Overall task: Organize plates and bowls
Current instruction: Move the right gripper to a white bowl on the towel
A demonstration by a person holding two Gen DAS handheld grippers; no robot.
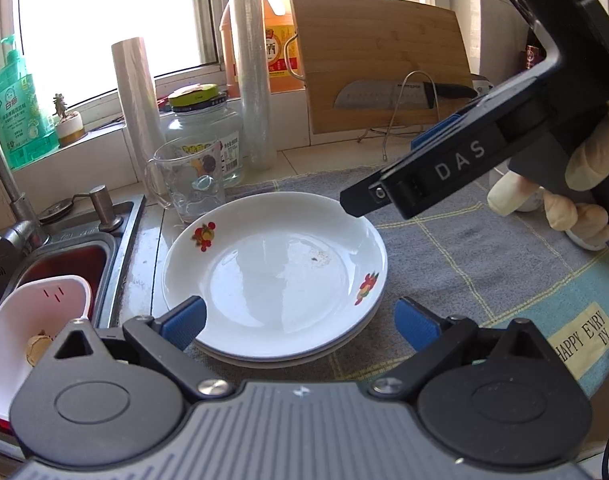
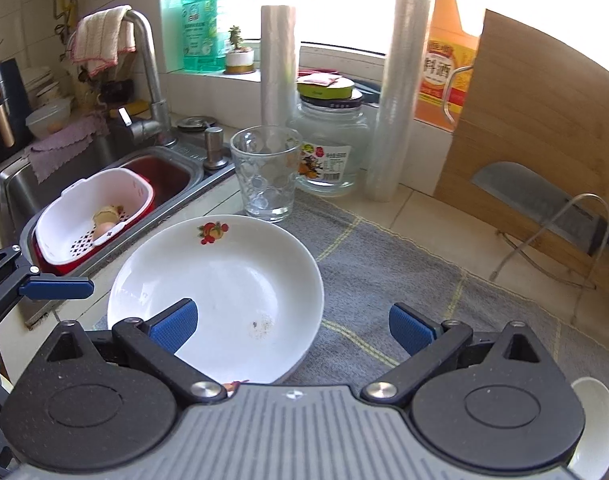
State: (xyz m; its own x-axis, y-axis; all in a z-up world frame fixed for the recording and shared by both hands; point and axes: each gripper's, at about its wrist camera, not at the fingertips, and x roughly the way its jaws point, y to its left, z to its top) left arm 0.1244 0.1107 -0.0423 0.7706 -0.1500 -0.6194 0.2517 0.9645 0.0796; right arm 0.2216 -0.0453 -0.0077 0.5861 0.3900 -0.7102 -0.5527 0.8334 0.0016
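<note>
Sunlit kitchen desk (image 1: 444, 252), plates (image 1: 274, 268) stacked. Both tools, left tool (image 1: 300, 320) and right tool (image 2: 292, 326), wide open, empty; next: clamp rim squarely.

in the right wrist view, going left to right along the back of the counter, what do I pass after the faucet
Green detergent bottle → small potted plant → shorter plastic roll → glass jar → taller wrap roll → orange bottle → wooden cutting board.

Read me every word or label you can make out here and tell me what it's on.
"DAS": on the right claw, its arm.
"HAPPY EVRY": tag on the grey mat.
"料酒": orange bottle.
Jar label, green detergent bottle, knife blade: print too small or blurred.
</note>
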